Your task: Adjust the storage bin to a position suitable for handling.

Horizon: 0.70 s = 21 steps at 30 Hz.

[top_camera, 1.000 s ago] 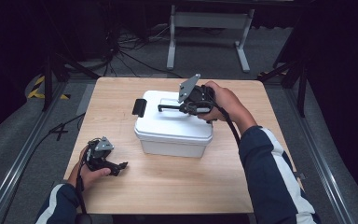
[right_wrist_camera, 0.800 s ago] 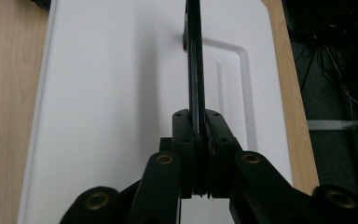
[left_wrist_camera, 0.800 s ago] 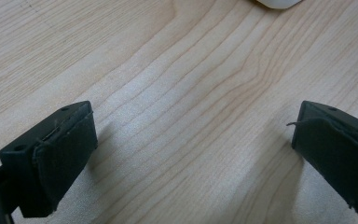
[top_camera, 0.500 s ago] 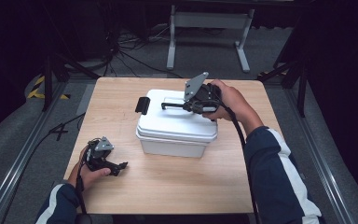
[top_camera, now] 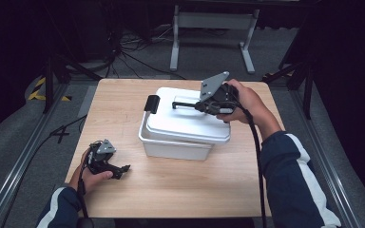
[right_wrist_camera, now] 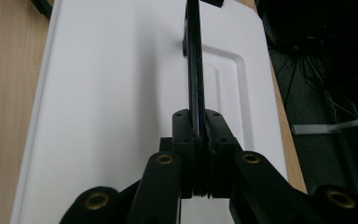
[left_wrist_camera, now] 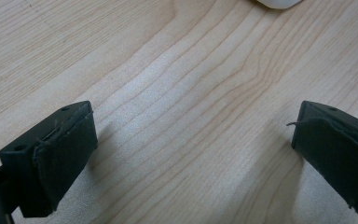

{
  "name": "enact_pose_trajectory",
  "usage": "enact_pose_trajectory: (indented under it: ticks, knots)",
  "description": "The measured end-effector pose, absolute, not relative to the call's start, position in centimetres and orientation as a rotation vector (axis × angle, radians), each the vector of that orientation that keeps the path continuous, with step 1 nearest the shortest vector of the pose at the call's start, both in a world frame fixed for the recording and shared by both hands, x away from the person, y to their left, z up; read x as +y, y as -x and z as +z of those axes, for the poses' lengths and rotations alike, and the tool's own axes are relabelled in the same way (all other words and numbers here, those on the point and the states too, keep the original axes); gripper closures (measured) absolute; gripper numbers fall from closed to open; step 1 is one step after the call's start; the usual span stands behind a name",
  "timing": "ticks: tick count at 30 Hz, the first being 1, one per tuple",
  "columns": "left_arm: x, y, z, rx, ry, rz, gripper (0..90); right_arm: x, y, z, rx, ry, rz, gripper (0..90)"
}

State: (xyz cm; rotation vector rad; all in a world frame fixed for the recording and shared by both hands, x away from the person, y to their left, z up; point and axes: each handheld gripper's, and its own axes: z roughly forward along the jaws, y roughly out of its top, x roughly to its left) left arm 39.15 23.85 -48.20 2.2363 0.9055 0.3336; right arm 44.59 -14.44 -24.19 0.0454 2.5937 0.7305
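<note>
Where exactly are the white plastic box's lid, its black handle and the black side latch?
white plastic lid (top_camera: 185, 124), high view, flat top.
black handle (right_wrist_camera: 195, 60), right gripper view, thin bar.
black side latch (top_camera: 151, 104), high view, its face.

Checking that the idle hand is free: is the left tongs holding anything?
No: in the left gripper view the left tongs stands wide open over the bare wooden table, nothing between its pads.

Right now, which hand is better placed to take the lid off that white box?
The right. Its claw is shut on the lid's black handle, with the lid sitting askew. The left claw rests open on the table, away from the box.
</note>
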Motion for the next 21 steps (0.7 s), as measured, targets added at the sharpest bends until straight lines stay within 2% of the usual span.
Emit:
enact_pose_trajectory:
  ticks: [10,21]
  knots:
    - [23.9,-39.2,-48.2,0.906,-2.235,0.333,0.3,-18.5,-43.9,-23.0,2.555,-0.115,0.729,85.1]
    - [23.9,-39.2,-48.2,0.905,-2.234,0.331,0.4,-25.6,-43.6,-22.6,2.492,-0.270,0.709,85.1]
